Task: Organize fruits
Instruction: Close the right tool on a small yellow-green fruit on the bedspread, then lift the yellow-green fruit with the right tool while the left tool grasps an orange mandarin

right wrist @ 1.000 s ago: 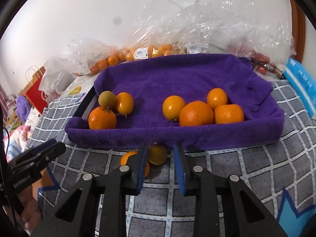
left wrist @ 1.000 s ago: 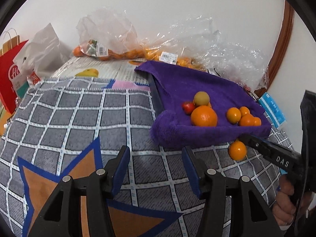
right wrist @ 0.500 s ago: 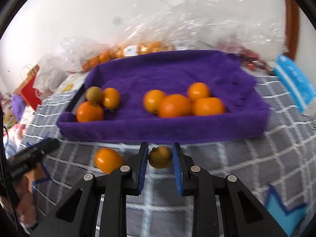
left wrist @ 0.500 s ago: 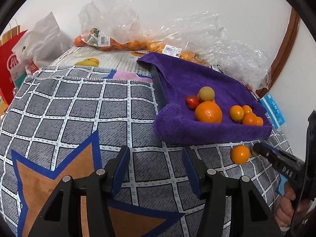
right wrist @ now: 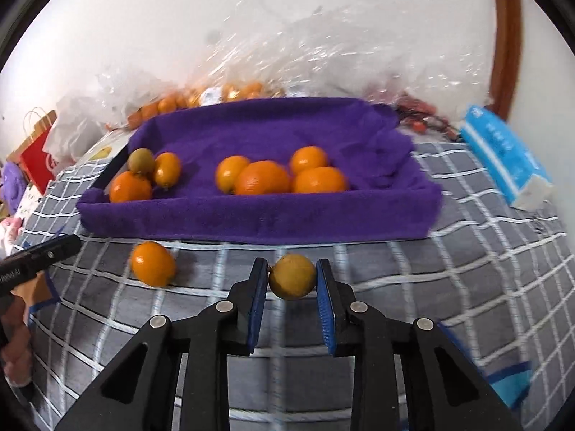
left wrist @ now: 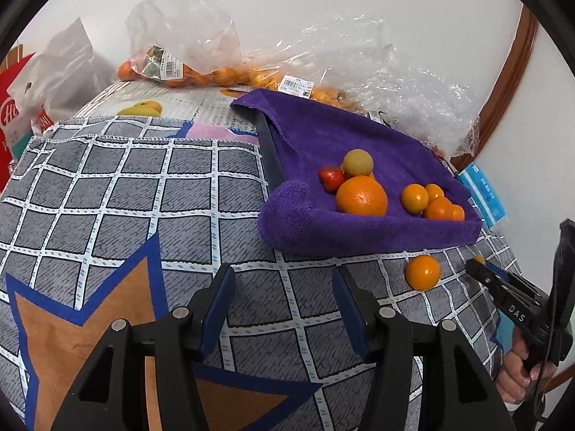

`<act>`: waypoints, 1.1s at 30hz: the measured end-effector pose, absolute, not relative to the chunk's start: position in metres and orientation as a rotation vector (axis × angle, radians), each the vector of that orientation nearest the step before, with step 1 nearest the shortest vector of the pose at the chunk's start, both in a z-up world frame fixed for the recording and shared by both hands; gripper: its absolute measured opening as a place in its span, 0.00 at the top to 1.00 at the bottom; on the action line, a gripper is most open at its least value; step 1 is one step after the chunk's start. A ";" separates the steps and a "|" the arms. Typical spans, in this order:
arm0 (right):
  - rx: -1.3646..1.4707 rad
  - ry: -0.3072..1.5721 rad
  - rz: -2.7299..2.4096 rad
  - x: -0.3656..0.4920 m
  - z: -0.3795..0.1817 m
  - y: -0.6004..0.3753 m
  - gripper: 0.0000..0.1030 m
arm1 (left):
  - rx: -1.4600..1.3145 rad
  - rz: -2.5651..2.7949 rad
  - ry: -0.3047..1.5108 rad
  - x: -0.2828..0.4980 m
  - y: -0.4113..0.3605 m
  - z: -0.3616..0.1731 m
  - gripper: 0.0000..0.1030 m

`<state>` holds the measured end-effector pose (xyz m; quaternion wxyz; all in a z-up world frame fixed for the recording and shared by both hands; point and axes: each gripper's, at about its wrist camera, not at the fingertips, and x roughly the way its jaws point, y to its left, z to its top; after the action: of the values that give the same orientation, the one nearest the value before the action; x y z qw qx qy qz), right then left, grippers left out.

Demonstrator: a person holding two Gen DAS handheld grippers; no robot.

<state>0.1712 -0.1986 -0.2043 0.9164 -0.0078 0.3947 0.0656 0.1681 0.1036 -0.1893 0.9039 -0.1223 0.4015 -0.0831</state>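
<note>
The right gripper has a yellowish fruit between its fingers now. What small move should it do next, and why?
Probably lift the yellowish fruit and carry it forward over the near wall of the purple towel-lined tray. The right gripper seems shut on it, both pads touching its sides. The tray already holds the other fruits, while one orange lies outside on the checked cloth.

Fluffy purple terry towel (right wrist: 258, 215) lining the tray, woven grey checked cloth (left wrist: 118, 194) with stitched hem, crinkled glossy clear plastic bags (left wrist: 377, 57) at twelve o'clock, matt black plastic gripper fingers (right wrist: 257, 301) with ribbed blue pads, dull yellowish fruit (right wrist: 291, 276), shiny dimpled orange (left wrist: 361, 195)
</note>
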 end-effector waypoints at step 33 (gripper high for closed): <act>0.115 0.806 0.126 0.163 -0.206 -0.241 0.74 | -0.009 -0.274 0.869 0.179 -0.035 -0.189 0.47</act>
<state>0.1633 -0.2409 -0.2057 0.9164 0.0558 0.3917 0.0611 0.1786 -0.0352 -0.1895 0.8979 -0.0044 0.4198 -0.1324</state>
